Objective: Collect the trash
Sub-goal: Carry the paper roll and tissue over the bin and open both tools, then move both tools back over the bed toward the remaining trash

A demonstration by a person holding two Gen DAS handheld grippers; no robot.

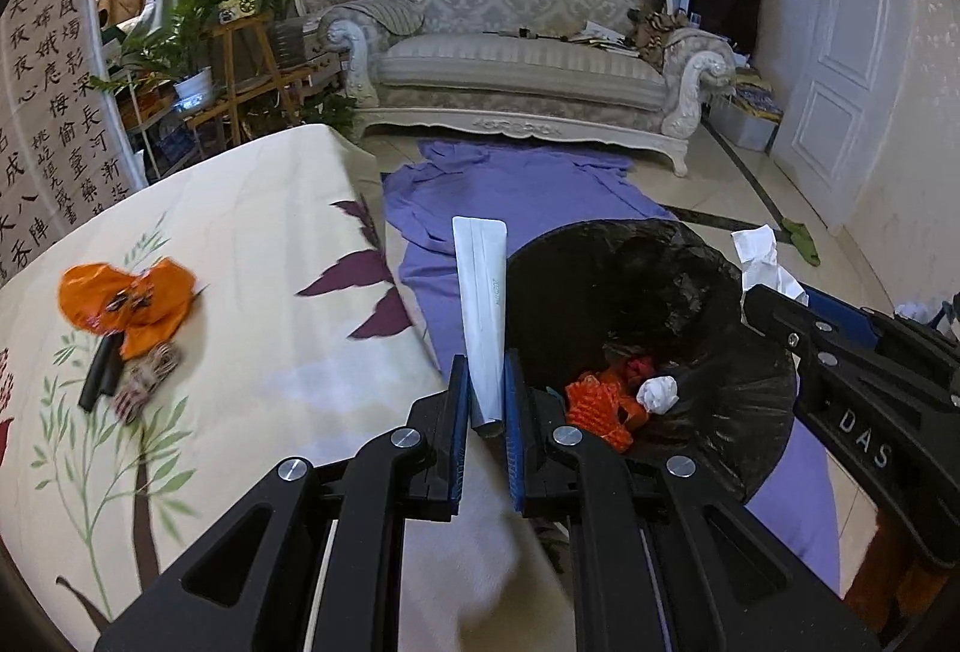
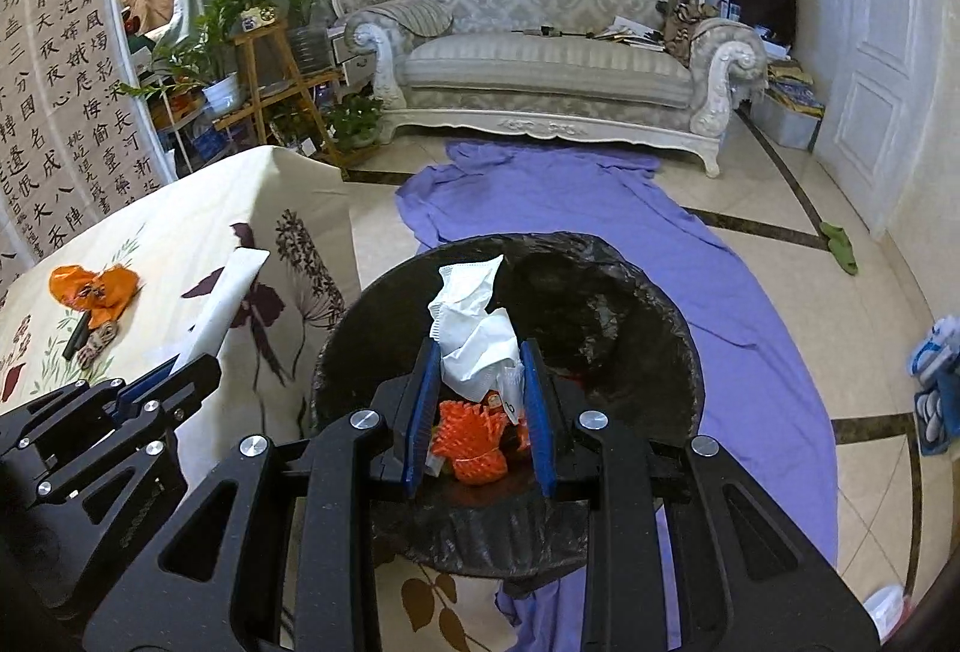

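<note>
My left gripper is shut on a flat white tube that sticks up between its pads, at the table edge beside the bin. My right gripper is shut on crumpled white paper wrapper and holds it above the black-lined trash bin. The bin holds orange netting and a white wad. On the tablecloth lie an orange plastic bag, a black tube and a small patterned scrap.
The table has a cream floral cloth. A purple sheet lies on the tiled floor under the bin. A white sofa stands behind, plants at left, a door at right, a green rag on the floor.
</note>
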